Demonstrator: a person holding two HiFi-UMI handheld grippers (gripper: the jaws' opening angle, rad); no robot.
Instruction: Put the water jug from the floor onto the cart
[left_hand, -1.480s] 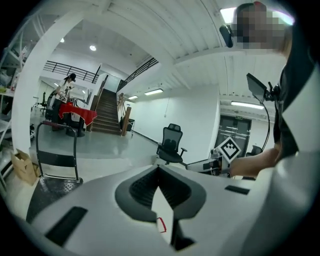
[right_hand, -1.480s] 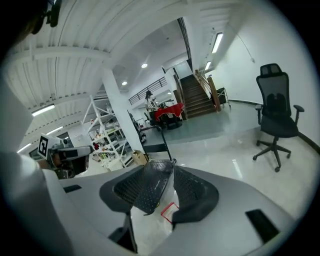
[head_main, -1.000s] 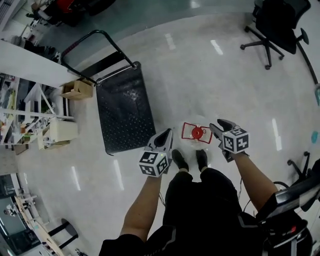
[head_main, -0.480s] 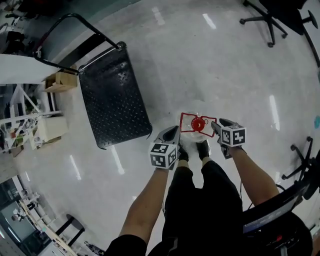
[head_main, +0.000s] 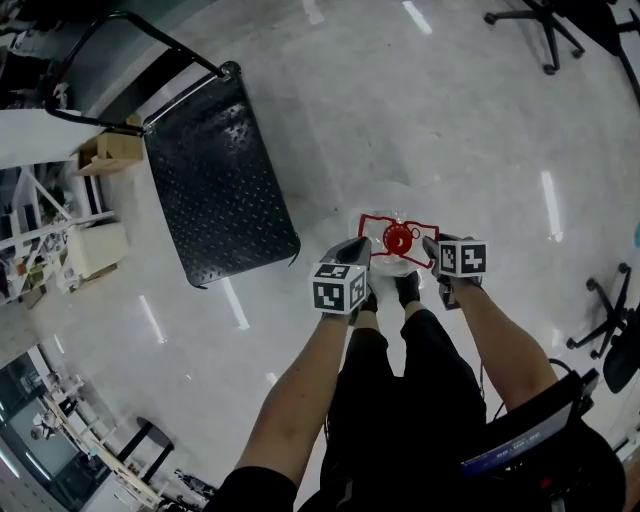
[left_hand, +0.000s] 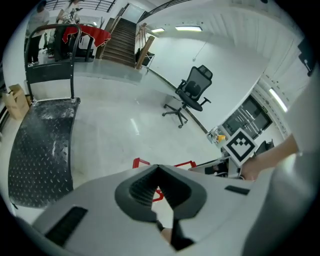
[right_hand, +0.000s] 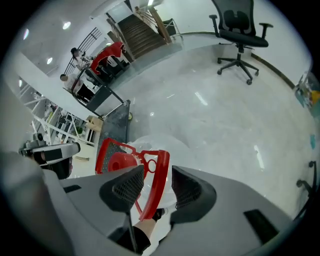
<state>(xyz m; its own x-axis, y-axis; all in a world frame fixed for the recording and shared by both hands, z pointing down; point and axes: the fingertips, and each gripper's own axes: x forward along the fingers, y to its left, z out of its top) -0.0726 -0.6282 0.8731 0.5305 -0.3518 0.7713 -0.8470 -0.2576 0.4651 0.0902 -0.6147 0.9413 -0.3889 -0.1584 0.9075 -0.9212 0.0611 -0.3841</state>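
- Now straddles right edge of red handle on water jug with right gripper; jaws spread.
- Holds left gripper nearer handle's left edge; jaws pressed together, empty.

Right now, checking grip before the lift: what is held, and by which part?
The left gripper looks shut on the left side of the water jug's red handle. The right gripper only straddles its right bar, jaws apart.
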